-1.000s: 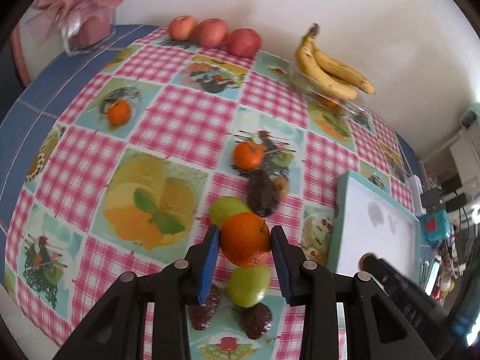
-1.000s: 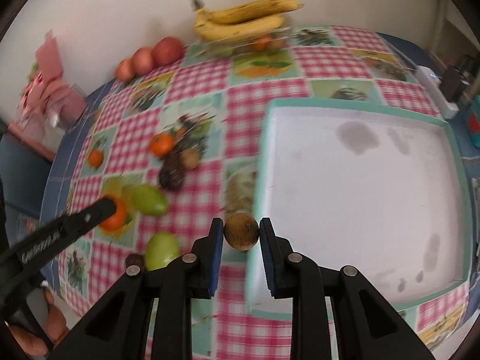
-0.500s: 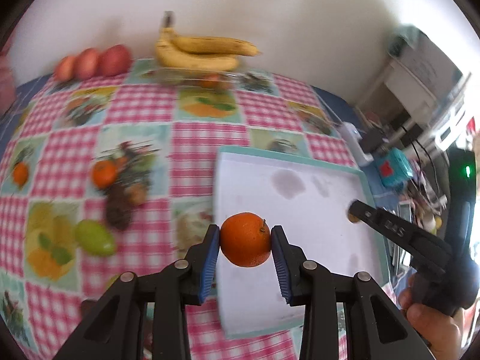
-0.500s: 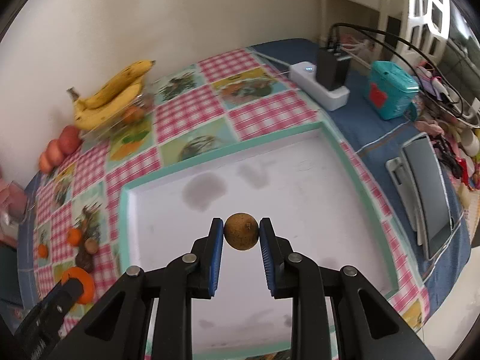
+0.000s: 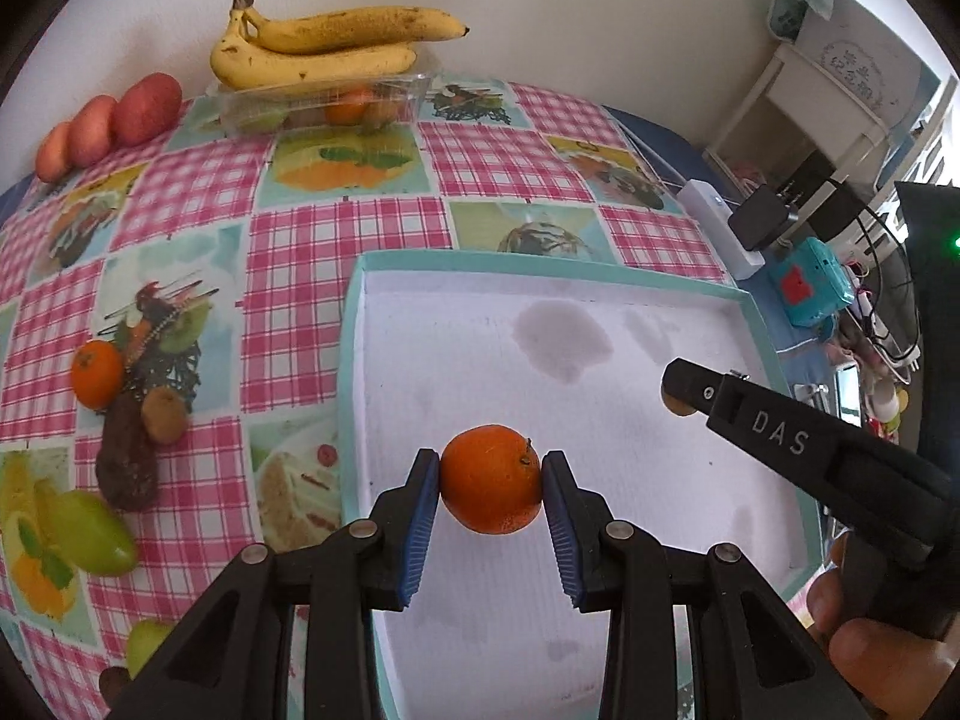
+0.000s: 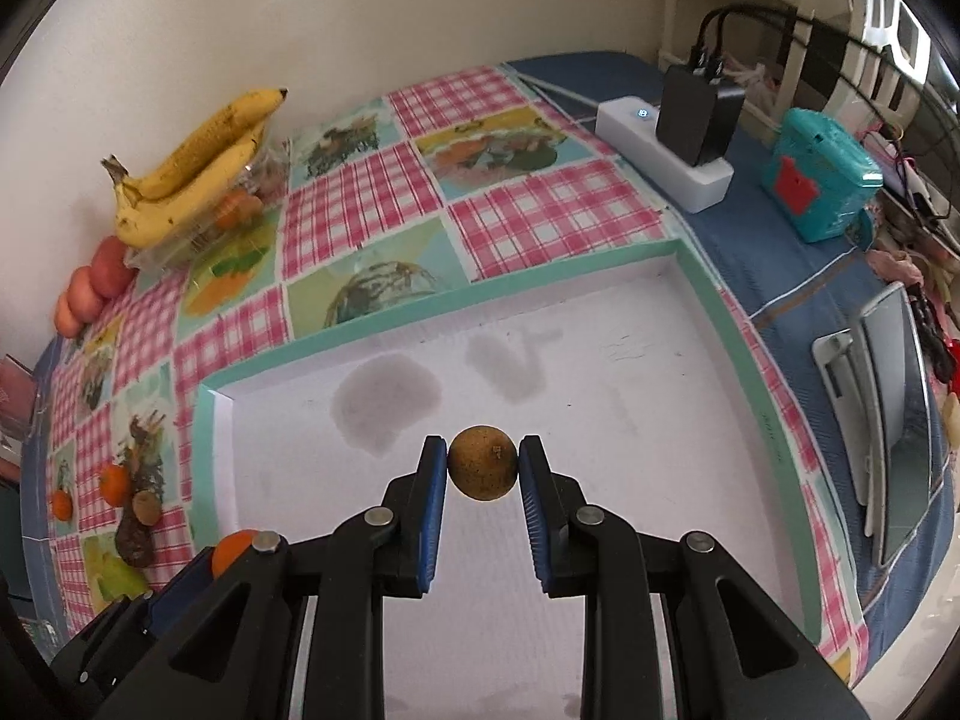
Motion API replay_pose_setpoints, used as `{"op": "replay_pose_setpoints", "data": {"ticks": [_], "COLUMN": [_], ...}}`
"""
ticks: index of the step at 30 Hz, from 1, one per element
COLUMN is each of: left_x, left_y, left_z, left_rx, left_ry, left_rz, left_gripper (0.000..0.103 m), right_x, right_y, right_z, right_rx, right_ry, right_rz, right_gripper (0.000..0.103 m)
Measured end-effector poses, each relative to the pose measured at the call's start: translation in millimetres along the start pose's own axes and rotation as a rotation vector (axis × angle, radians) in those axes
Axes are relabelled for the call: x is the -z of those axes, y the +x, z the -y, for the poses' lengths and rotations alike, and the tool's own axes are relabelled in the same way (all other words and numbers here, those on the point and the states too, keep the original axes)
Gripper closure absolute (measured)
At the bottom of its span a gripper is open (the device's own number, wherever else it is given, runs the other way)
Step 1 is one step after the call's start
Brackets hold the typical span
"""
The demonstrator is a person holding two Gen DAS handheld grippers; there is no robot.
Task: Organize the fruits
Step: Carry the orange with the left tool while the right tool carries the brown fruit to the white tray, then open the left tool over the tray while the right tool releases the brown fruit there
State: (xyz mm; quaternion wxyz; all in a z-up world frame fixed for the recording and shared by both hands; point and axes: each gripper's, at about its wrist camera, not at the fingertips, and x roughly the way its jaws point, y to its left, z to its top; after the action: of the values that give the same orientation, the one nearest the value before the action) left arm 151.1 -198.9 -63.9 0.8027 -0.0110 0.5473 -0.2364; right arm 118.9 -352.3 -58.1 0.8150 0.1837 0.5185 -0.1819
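My left gripper [image 5: 491,480] is shut on an orange [image 5: 491,479] and hovers over the near left part of the white tray with a teal rim [image 5: 354,324]. My right gripper [image 6: 483,471] is shut on a small round brown fruit [image 6: 483,471] above the tray's white floor [image 6: 630,420]. In the left wrist view the right gripper [image 5: 678,393] comes in from the right with the brown fruit [image 5: 677,405] peeking under its finger. The orange [image 6: 233,547] shows at the lower left of the right wrist view.
On the checked cloth left of the tray lie an orange [image 5: 96,373], a kiwi [image 5: 164,415], a dark fruit [image 5: 126,468] and green fruits [image 5: 90,534]. Bananas [image 5: 324,48] top a clear box at the back, beside red apples [image 5: 108,120]. A power strip [image 6: 666,144] and teal box [image 6: 822,180] sit right.
Both grippers have swung rightward from the loose fruit on the cloth to above the tray, each still holding its fruit. The right one has gone further toward the tray's right side.
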Motion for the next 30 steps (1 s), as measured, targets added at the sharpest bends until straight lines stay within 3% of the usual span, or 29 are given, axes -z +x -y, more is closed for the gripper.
{"op": "replay_pose_setpoints", "data": {"ticks": [21,24,28,30], "left_x": [-5.1,-5.9,-10.8,-13.3], "left_y": [15.9,11.6,-3.3,-11.1], "left_z": [-5.5,-7.1,-6.4,-5.5], "left_rx": [-0.007,-0.006,0.008,0.015], "left_ry": [-0.022,-0.026,-0.029,-0.026], "left_rz": [-0.034,-0.031,0.004,0.024], "left_gripper": [0.065,0.064,0.063,0.053], "right_x": [-4.3,-5.1,-7.9,-10.1], "right_y": [21.7,19.2,10.0,3.1], "right_z": [-0.5,-0.1,0.5,0.1], "right_rx": [0.002,0.001,-0.003,-0.003], "right_ry": [-0.003,-0.005,-0.005,-0.011], "right_rz": [-0.046,-0.044,-0.024,-0.006], "right_gripper": [0.076,0.066,0.063,0.053]}}
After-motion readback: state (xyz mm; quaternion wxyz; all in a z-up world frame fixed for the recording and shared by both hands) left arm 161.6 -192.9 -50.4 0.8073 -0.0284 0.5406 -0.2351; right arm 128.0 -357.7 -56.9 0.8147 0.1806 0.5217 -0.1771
